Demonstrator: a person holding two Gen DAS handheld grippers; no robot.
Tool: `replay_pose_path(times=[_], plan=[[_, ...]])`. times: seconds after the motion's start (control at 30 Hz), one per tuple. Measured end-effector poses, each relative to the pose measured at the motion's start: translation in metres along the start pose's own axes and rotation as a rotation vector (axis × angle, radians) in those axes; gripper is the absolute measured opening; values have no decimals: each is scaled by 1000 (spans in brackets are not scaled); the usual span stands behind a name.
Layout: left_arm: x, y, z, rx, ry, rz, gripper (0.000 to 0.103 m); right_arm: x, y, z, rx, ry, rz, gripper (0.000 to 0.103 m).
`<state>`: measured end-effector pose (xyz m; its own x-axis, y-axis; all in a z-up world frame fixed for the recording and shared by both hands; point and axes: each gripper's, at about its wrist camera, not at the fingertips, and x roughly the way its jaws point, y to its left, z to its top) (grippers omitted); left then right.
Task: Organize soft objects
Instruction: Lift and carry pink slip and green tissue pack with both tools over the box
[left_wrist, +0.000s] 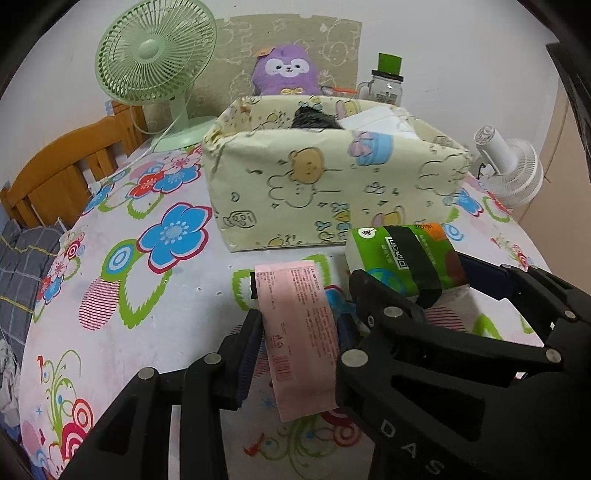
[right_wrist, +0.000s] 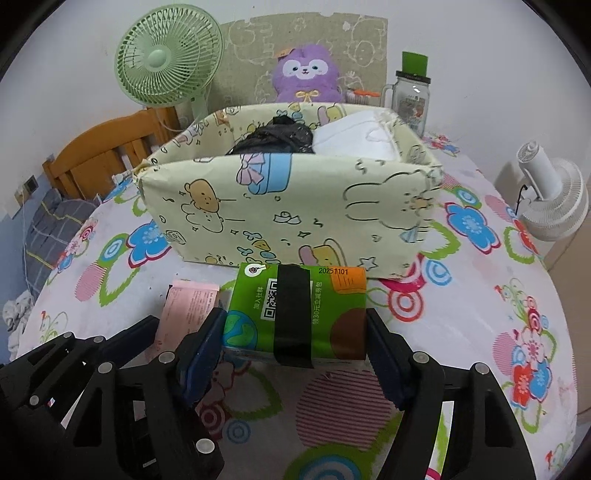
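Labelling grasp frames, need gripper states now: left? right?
Left gripper: closed on the pink pack.
Right gripper: closed on the green tissue pack, pads on both its ends.

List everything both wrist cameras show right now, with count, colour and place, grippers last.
Pink pack: one, pink, between the left gripper's pads.
Green tissue pack: one, green with a black band, between the right gripper's pads.
Fabric box: one, cream with cartoon print, mid-table; a black item and a white item inside.
Plush toy: one, purple, behind the box.
Green fan: one, back left.
White fan: one, right edge.
Jar: one, clear, green lid, back right.
Tablecloth: one, floral.
Left gripper: black, shut on the pink pack.
Right gripper: black, shut on the green pack.
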<state>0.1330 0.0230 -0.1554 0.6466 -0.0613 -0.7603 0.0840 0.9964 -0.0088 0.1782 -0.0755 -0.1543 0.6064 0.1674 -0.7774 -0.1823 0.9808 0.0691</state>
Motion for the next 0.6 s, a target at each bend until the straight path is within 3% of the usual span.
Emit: replay_pose_path(times=[0.6], plan=[[-58, -32, 4, 44, -69, -9, 43, -69, -19, -4, 6, -79, -27, 76]])
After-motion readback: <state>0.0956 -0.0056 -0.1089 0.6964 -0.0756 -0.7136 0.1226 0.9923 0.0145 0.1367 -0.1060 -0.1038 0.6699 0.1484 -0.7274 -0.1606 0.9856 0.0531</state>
